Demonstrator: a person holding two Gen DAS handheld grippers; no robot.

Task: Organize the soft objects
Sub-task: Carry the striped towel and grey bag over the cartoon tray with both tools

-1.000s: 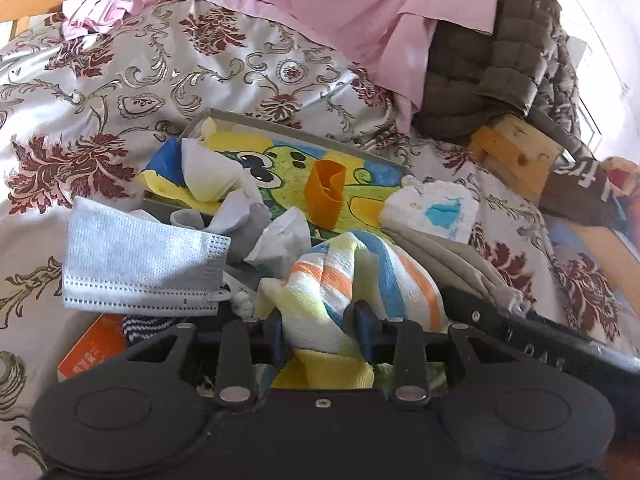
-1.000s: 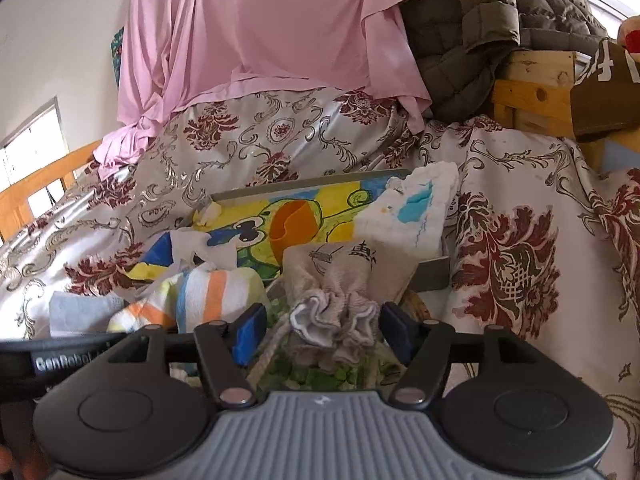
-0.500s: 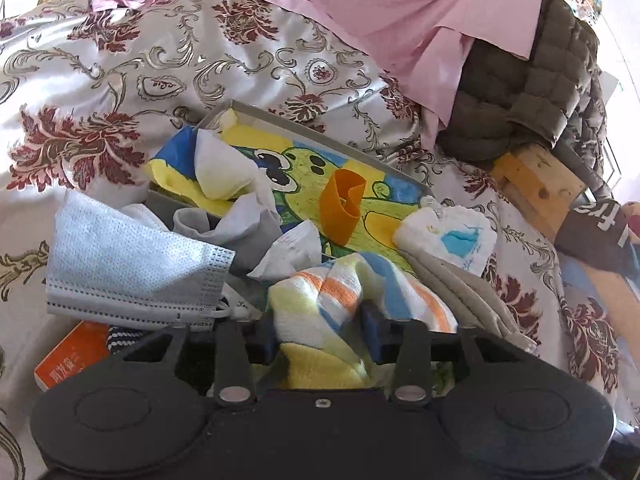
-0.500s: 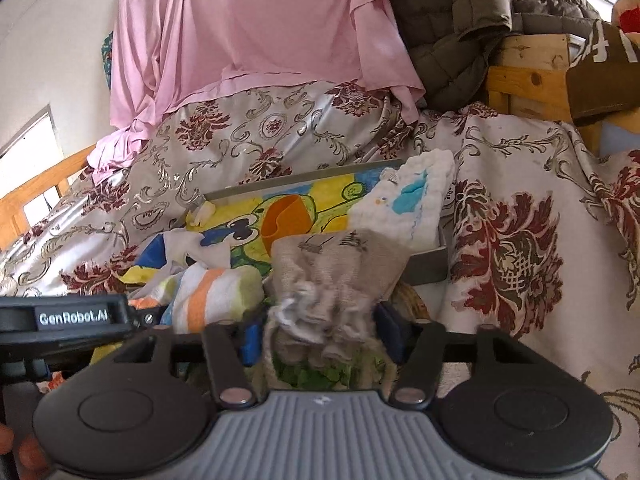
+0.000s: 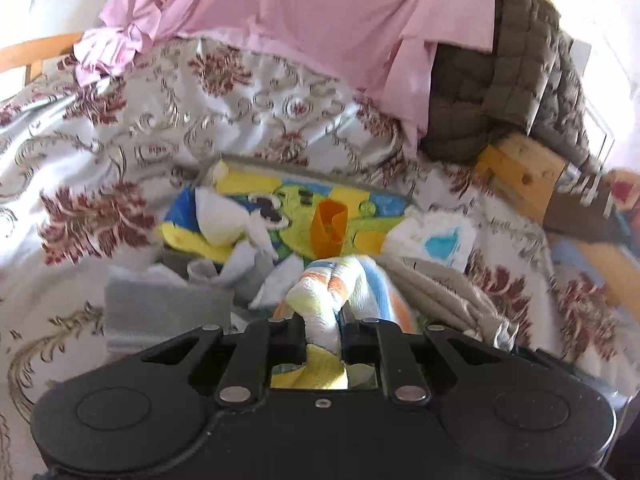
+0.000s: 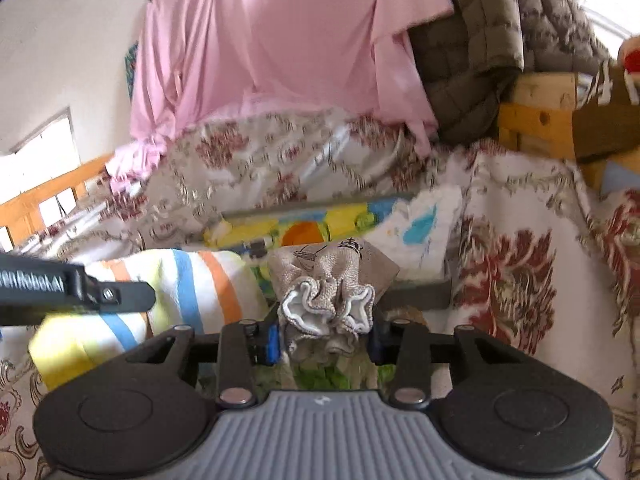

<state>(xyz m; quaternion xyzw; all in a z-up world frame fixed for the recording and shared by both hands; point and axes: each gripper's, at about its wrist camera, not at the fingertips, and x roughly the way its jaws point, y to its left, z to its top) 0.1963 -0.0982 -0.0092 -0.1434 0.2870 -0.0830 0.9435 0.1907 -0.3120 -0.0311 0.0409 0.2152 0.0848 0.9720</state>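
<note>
My left gripper (image 5: 323,330) is shut on a striped towel (image 5: 352,292) with yellow, orange and blue bands and holds it above the bed. The towel also shows in the right wrist view (image 6: 188,288), under the left gripper's black arm (image 6: 72,290). My right gripper (image 6: 324,338) is shut on the ruffled mouth of a beige drawstring pouch (image 6: 332,276). A grey tray with a cartoon lining (image 5: 304,200) lies beyond, holding crumpled cloths (image 5: 224,220), an orange cup (image 5: 330,222) and a white cloth with a blue patch (image 5: 436,240).
A grey face mask (image 5: 168,308) lies left of the tray on the floral bedspread (image 5: 132,148). A pink sheet (image 5: 300,12) and a brown quilted jacket (image 5: 500,92) hang behind. A wooden frame (image 5: 520,176) stands at the right.
Both grippers closed tighter and lifted. The striped towel is now pinched narrow and raised; the pouch is squeezed between the right fingers. Both views tilted up toward the pink sheet.
</note>
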